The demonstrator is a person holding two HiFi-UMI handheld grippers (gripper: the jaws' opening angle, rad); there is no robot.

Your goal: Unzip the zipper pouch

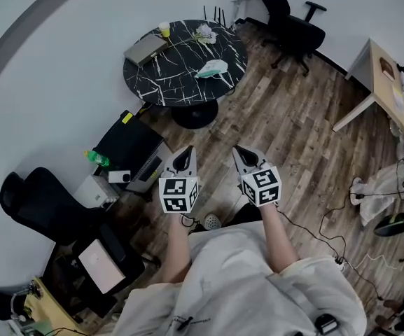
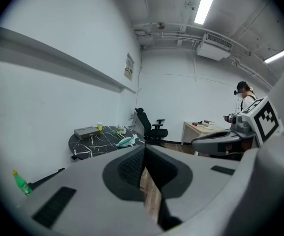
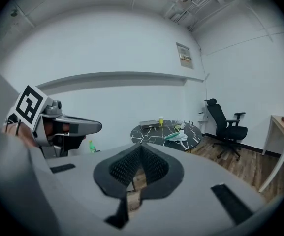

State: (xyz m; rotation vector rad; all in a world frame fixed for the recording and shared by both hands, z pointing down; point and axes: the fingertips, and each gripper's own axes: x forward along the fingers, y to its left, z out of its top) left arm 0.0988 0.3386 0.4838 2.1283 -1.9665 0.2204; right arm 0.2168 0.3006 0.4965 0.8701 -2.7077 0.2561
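The zipper pouch (image 1: 212,68), teal and white, lies on the round black marble table (image 1: 152,82), far ahead of me. It also shows as a small shape in the left gripper view (image 2: 126,141) and the right gripper view (image 3: 176,136). My left gripper (image 1: 186,150) (image 2: 144,149) and right gripper (image 1: 238,150) (image 3: 141,147) are held side by side in front of the person's body, above the wooden floor. Both point toward the table and both are shut, with nothing between the jaws. Neither is near the pouch.
On the table are a grey flat box (image 1: 144,47), a yellow cup (image 1: 164,28) and a flower (image 1: 204,31). A black office chair (image 1: 293,23) stands behind it and a wooden desk (image 1: 391,82) at right. A green bottle (image 1: 96,158), black cases and cables lie on the floor.
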